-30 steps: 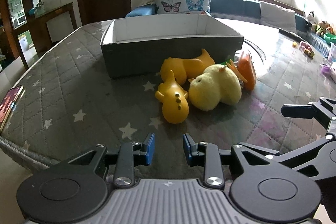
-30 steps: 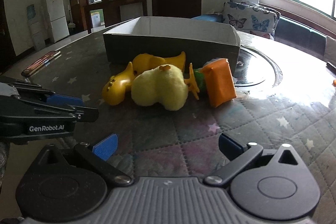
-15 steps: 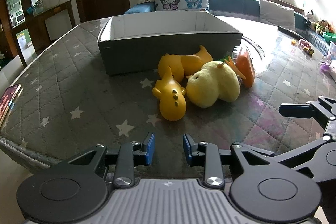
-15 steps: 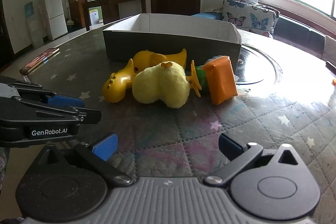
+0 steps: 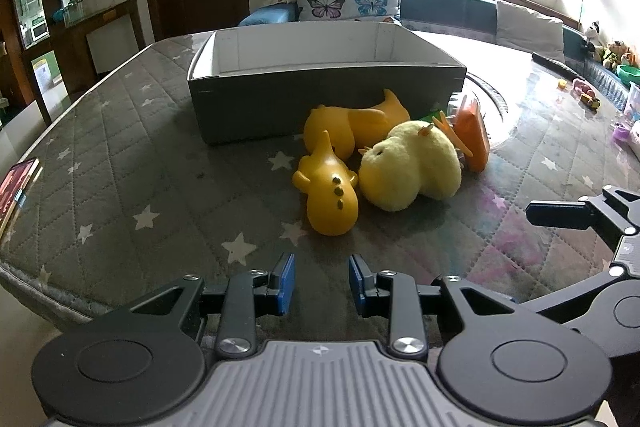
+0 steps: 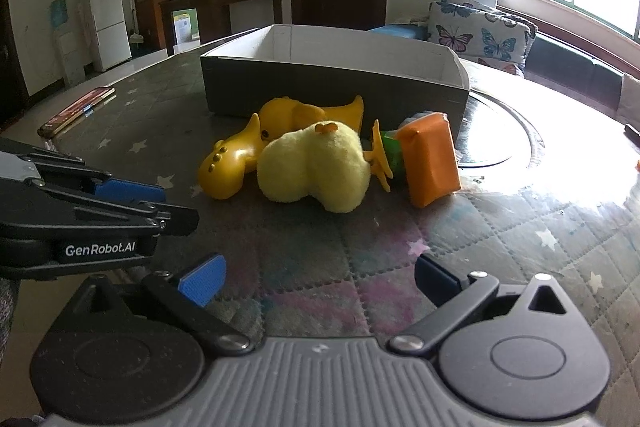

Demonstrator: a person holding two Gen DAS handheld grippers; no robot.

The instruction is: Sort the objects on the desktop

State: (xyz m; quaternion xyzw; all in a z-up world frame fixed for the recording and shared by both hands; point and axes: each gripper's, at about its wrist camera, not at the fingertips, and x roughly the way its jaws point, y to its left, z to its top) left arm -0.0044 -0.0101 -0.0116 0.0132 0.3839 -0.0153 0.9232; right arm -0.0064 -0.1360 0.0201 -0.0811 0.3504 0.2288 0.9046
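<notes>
A yellow plush chick (image 5: pixel 410 169), two yellow rubber toys (image 5: pixel 332 193) and an orange packet (image 6: pixel 430 157) are piled before a grey box (image 5: pixel 320 95); left gripper (image 5: pixel 322 283) and right gripper (image 6: pixel 318 277) are held apart, empty

A grey open-topped box (image 5: pixel 328 103) stands farthest ahead of the grippers. Against its near wall lie two glossy yellow rubber ducks (image 5: pixel 330 193) on their sides, a fluffy pale-yellow plush chick (image 5: pixel 408 169) touching them, and an orange packet (image 6: pixel 430 157) tilted to the chick's right.
</notes>
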